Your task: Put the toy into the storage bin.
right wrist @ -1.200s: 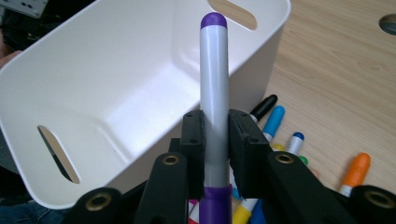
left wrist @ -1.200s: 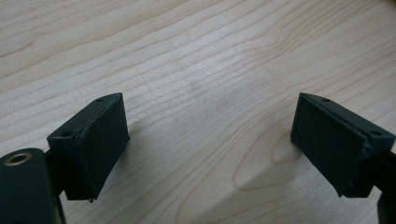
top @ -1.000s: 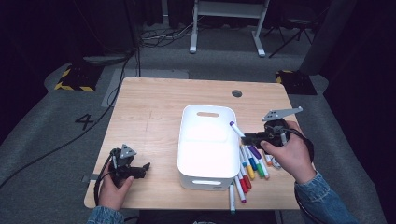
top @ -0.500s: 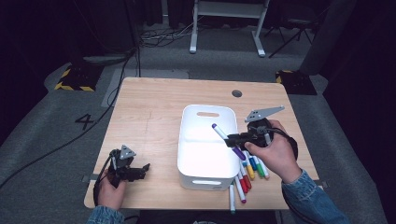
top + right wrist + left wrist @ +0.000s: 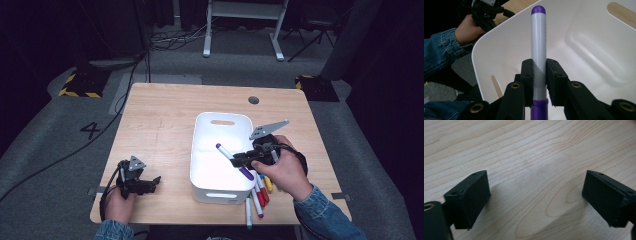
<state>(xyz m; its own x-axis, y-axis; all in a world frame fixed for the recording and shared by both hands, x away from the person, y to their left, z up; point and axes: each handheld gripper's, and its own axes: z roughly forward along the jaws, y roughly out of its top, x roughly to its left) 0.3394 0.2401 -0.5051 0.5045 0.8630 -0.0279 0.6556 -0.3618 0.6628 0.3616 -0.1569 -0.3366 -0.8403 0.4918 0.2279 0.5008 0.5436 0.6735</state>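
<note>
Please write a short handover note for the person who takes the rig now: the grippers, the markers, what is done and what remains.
Right gripper: shut on purple marker, held over the white bin.
Left gripper: open, nothing between its jaws, which have just been opening; low over the table at front left.
Other markers lie on the table right of the bin.
Done: one marker lifted. The bin looks empty.
Left: drop this marker in, then probably the others.

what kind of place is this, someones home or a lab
Most likely a lab or recording studio, not a home: a lone wooden table stands on grey carpet bearing a painted number 4, with yellow-black hazard tape, loose cables, and dark surroundings.
</note>
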